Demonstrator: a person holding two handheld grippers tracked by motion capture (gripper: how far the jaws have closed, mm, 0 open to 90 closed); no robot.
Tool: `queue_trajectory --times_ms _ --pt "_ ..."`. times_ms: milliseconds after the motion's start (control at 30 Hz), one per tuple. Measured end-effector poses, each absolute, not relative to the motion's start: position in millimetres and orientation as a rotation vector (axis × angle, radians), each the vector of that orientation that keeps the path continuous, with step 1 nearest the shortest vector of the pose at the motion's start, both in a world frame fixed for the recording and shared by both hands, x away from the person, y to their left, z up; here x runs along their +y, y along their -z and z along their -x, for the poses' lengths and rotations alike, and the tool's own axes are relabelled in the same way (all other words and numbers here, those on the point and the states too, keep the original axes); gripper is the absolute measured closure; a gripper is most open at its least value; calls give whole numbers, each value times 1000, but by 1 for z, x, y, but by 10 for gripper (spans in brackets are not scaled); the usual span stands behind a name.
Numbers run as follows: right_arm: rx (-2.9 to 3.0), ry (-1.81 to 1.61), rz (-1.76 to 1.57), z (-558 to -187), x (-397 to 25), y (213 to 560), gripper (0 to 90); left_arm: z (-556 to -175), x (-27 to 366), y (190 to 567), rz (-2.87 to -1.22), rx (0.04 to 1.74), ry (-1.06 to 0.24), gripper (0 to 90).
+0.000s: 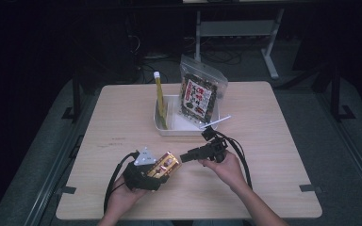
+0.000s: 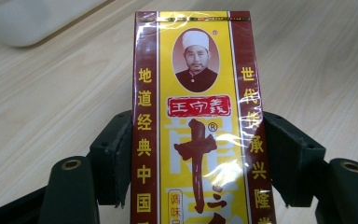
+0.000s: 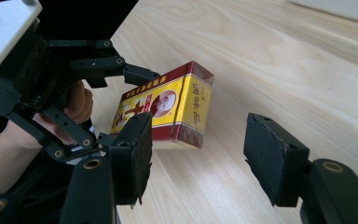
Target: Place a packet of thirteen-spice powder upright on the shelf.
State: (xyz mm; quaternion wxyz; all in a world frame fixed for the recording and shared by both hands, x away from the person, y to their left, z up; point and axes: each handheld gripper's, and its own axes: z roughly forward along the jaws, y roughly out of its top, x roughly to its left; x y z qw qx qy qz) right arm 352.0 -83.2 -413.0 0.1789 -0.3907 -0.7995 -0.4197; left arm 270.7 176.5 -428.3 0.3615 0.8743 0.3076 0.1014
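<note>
The left tool is clenched on a red-and-yellow spice box, its two black pads pressing the box's long side edges. In the left gripper view the spice box stands lengthwise between the jaws, printed face up, its far end reaching well past the pads toward the white tray.

Taking the spice box as the reference: it is held just above the wooden surface, near the surface's front edge. The right tool sits just beside the box's free end, jaws spread and gripping nothing. In the right gripper view the spice box lies ahead of and between the right tool's parted pads, not touching them.

Beyond the box, the tray holds a yellow tube and a seaweed snack bag, both upright.
</note>
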Motion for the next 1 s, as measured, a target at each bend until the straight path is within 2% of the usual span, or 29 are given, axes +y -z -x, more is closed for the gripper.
queue_trajectory --times_ms 167,600,1000 --pt "-2224 1158 1098 -353 -80 415 434 -269 172 426 -2243 760 -262 320" --pt "-2113 1110 1078 -359 -79 419 546 -263 162 420 -2202 686 -269 320" --pt "-2053 1067 1074 -361 -76 412 593 -262 165 417 -2152 658 -289 320"
